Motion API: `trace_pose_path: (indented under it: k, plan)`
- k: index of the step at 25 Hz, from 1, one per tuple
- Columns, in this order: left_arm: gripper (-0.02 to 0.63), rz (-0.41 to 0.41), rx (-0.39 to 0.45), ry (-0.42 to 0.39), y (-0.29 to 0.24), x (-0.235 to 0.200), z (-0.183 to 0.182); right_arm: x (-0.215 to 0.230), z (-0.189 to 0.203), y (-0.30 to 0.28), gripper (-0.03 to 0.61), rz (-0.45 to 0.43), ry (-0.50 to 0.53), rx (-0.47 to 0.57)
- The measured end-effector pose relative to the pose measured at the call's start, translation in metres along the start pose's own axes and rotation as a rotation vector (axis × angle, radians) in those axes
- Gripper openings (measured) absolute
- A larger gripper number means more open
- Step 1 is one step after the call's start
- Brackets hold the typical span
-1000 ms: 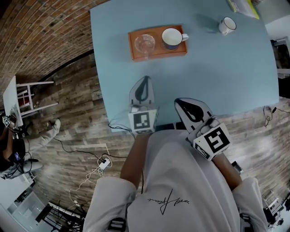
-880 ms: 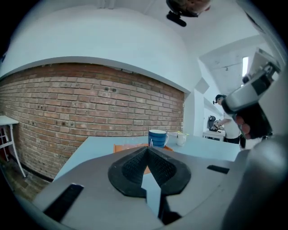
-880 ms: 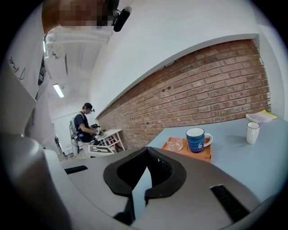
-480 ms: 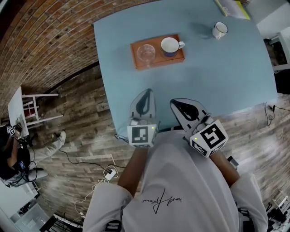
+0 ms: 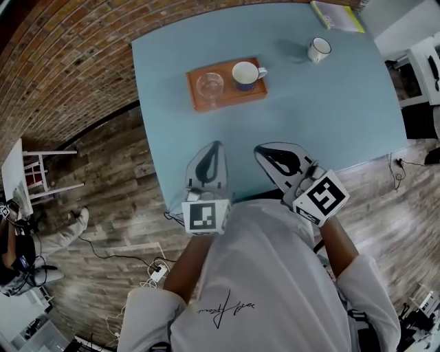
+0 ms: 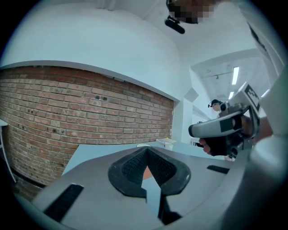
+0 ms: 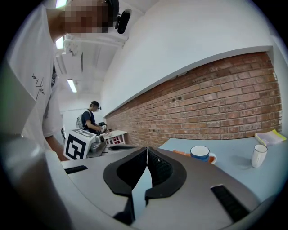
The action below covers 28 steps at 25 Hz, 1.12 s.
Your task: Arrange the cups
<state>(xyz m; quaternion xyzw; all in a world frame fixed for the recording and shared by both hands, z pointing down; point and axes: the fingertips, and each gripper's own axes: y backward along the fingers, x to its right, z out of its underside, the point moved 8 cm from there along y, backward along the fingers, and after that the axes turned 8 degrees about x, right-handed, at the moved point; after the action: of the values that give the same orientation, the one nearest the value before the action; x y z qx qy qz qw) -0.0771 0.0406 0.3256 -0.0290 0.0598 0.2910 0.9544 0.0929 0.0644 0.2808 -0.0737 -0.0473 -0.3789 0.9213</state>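
An orange tray lies on the far left part of the blue table. It holds a clear glass and a blue mug with a white inside. The mug also shows in the right gripper view. A white mug stands alone at the far right of the table; in the right gripper view the white mug is at the right edge. My left gripper and right gripper hover over the table's near edge, both shut and holding nothing.
A yellow-green book lies at the table's far right corner. A brick wall runs behind the table. A white stool stands on the wooden floor at the left, with cables nearby. A person stands in the background.
Both grippers have risen a little over the table's near edge, the left one more. Both stay shut and empty. The cups and tray have not moved on the table.
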Motion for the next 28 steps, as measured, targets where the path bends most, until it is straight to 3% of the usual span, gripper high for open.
trace_pose_path:
  k: [10,17,24,28]
  plan:
    - [0.009,-0.003,-0.015,0.009,-0.025,0.041,-0.007,0.055,-0.016,-0.003,0.023,-0.117,0.102,-0.057]
    - [0.009,-0.114,-0.025,0.018,-0.058,0.06,-0.001,0.099,-0.009,-0.006,0.025,-0.203,0.132,-0.105]
    - [0.011,-0.219,0.01,0.053,-0.089,0.076,0.002,0.148,0.0,-0.012,0.098,-0.266,0.169,-0.089]
    - [0.011,-0.233,-0.005,0.032,-0.1,0.082,0.004,0.171,0.01,-0.022,0.112,-0.304,0.206,-0.118]
